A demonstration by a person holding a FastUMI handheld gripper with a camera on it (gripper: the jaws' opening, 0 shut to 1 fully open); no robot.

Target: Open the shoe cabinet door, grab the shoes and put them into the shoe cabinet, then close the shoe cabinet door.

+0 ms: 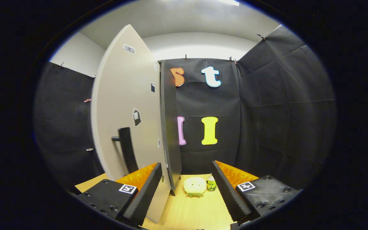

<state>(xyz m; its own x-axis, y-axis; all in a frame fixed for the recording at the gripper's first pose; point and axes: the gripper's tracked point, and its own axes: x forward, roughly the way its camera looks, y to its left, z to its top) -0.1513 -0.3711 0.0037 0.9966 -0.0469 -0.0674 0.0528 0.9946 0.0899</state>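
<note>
The shoe cabinet door (125, 111) is a tall pale panel with a dark vertical handle (127, 150), standing to the left ahead of me. Behind its right edge I see the cabinet's dark side (170, 127). My gripper (187, 188) is open, with nothing between its fingers. The door's lower edge passes just right of the left finger (142, 195). A pale fluffy shoe (195, 186) lies on the wooden floor (193, 210) beyond the fingers, between them. Whether the door is fully shut against the cabinet I cannot tell.
A small green bottle (211, 183) stands right beside the shoe, close to the right finger (232, 195). Black cloth walls enclose the booth at the back and on both sides.
</note>
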